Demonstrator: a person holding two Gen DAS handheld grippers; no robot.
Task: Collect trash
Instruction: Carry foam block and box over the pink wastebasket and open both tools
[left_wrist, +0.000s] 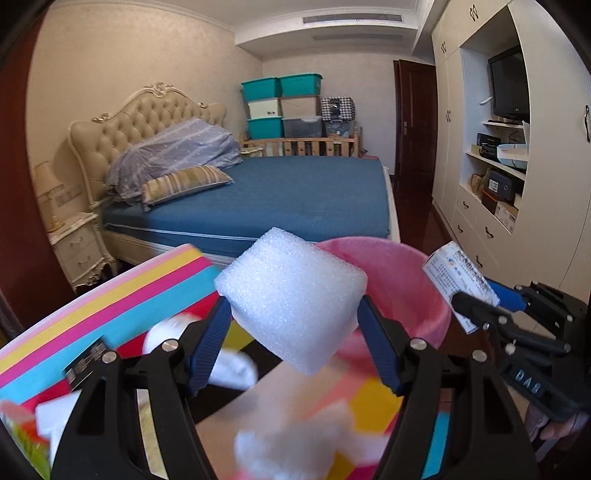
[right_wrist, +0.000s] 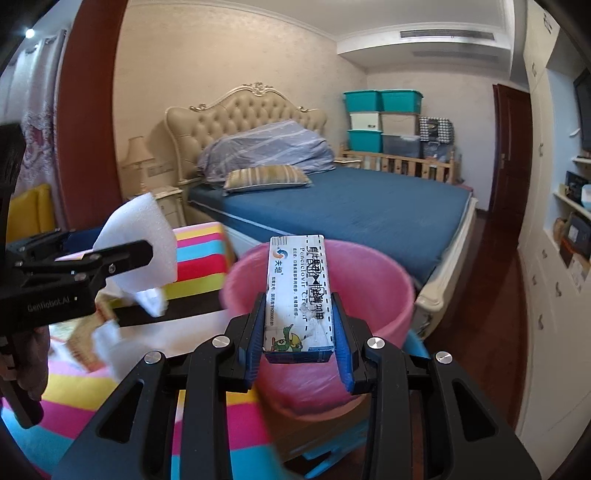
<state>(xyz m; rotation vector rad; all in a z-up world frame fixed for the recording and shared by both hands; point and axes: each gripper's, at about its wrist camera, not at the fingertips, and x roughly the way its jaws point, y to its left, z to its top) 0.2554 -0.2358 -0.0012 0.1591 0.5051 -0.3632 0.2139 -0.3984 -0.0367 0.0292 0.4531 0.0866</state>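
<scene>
Left tongs (left_wrist: 295, 314) are clamping a white foam block (left_wrist: 291, 295), blue pads (left_wrist: 207, 343) pressing both its sides. The block is sitting tilted, one corner down, hanging in the air in front of the pink bin (left_wrist: 406, 280). In the right wrist view the same left tongs (right_wrist: 147, 254) are showing at the left edge, foam block (right_wrist: 140, 236) sticking up past the black fingers.

Right tongs (right_wrist: 299, 321) are gripping a small medicine carton (right_wrist: 297, 288), white with blue ends and printed text, a cartoon bird near the lower end. Jaws are nearly together, pinching the carton's long sides; it's pointing up and away, its far end lying over the pink bin (right_wrist: 369, 288) rim as seen from here. In the left wrist view the right tongs (left_wrist: 476, 306) are coming in from the right, carton (left_wrist: 458, 280) held just beside the bin's right rim.

The bin is lined with a pink bag and is standing near the foot of a bed (right_wrist: 351, 214) with a blue sheet. A striped multicolour box or mat (left_wrist: 122, 295) is lying left of the bin; can't tell which. Blurred white scraps (left_wrist: 229, 365) are lying below the left tongs, too smeared to identify.

Teal and grey storage boxes (left_wrist: 280, 107) are stacked against the far wall. White cabinets with a TV (left_wrist: 508, 85) are running along the right.
</scene>
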